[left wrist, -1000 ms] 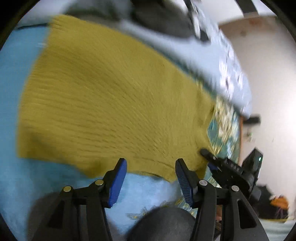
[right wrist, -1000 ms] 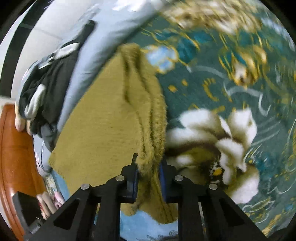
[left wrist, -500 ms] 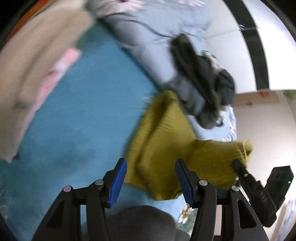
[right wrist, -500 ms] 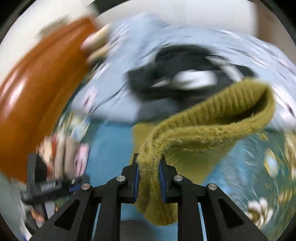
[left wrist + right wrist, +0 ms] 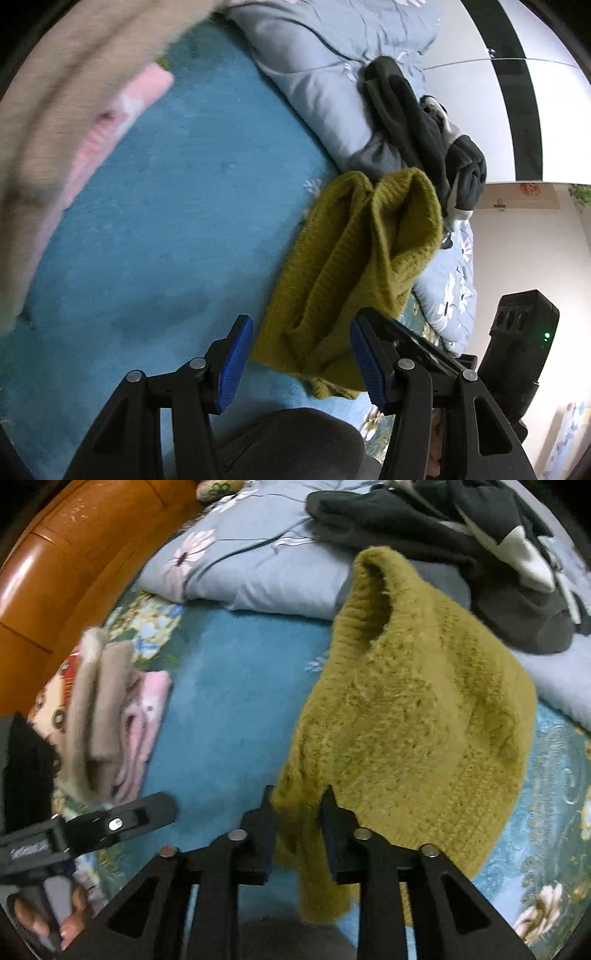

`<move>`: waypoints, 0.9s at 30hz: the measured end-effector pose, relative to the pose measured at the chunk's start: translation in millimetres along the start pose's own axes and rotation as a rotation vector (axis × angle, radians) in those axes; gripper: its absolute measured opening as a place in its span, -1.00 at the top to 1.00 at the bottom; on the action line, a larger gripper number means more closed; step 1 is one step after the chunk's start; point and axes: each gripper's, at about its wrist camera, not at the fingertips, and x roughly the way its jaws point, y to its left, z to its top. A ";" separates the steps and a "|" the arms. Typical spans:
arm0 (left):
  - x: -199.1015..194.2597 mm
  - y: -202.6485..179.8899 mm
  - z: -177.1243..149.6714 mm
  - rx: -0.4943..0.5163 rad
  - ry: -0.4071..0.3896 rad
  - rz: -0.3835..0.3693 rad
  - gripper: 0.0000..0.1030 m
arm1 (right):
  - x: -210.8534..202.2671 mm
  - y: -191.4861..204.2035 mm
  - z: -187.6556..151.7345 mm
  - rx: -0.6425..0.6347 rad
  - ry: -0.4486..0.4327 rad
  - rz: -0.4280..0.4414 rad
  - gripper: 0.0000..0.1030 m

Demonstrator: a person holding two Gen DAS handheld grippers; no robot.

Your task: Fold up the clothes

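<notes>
A mustard-yellow knit sweater (image 5: 413, 716) hangs bunched and folded over above the blue blanket (image 5: 236, 701). My right gripper (image 5: 297, 805) is shut on the sweater's lower edge and holds it up. In the left wrist view the sweater (image 5: 354, 266) droops in folds just beyond my left gripper (image 5: 301, 350), which is open and empty, blue pads apart. The right gripper's body (image 5: 517, 354) shows at the lower right of that view.
A stack of folded beige and pink clothes (image 5: 110, 720) lies at the left on the blanket. A grey-blue floral duvet (image 5: 251, 561) with dark clothes (image 5: 461, 535) piled on it lies behind. A wooden headboard (image 5: 55, 561) is at the far left.
My right gripper lifted the sweater off the bed and swung it over toward the blanket's middle. My left gripper turned away from the flat sweater and stayed open.
</notes>
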 end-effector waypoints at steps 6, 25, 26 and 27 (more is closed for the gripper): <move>25.4 -15.5 0.6 0.066 0.011 -0.017 -0.29 | -33.3 -50.6 -19.2 0.109 -0.088 0.044 0.24; 66.8 -8.0 -24.9 0.155 0.100 0.101 0.76 | -19.2 -167.4 -116.8 0.554 -0.084 0.127 0.03; 65.8 -3.5 -23.5 0.123 0.103 0.074 0.69 | -14.9 -166.9 -116.4 0.561 -0.082 0.134 -0.09; 62.6 -2.0 -22.2 0.105 0.098 0.060 0.68 | -11.7 -166.6 -115.7 0.565 -0.083 0.144 -0.09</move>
